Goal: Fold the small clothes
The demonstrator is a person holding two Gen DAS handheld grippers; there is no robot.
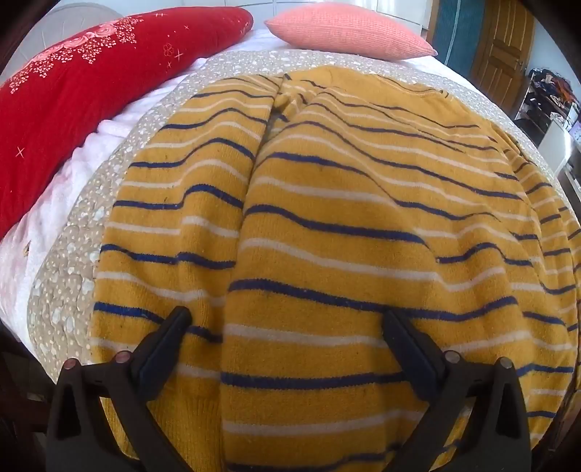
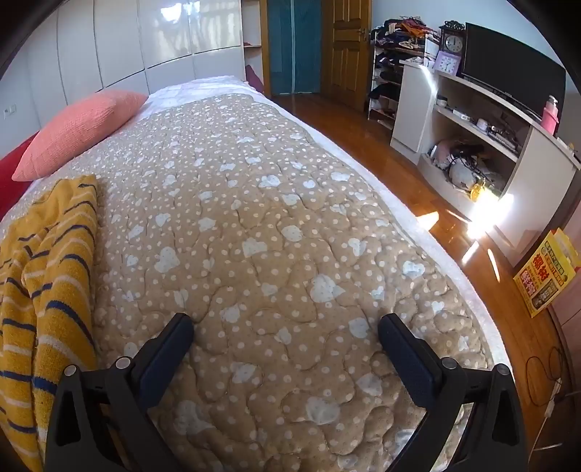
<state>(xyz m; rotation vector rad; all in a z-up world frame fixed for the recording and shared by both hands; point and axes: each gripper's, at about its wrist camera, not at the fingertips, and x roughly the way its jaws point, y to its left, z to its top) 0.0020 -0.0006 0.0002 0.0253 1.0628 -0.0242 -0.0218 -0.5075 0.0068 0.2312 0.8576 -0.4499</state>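
Note:
A mustard-yellow sweater [image 1: 326,225] with navy and white stripes lies spread on the beige dotted quilt [image 1: 72,261], a long fold running down its left part. My left gripper [image 1: 285,316] hovers over the sweater's near end, jaws wide open, nothing between them. In the right wrist view the same sweater [image 2: 47,276] lies bunched at the left edge. My right gripper [image 2: 285,323] is open over the bare quilt [image 2: 276,218], to the right of the sweater and apart from it.
A red embroidered pillow [image 1: 72,109] and a coral cushion [image 1: 348,29] lie at the bed's far side. The bed's right edge [image 2: 417,218] drops to a wooden floor. A white shelf unit [image 2: 472,145] with a TV stands beyond, a yellow box [image 2: 544,279] by the wall.

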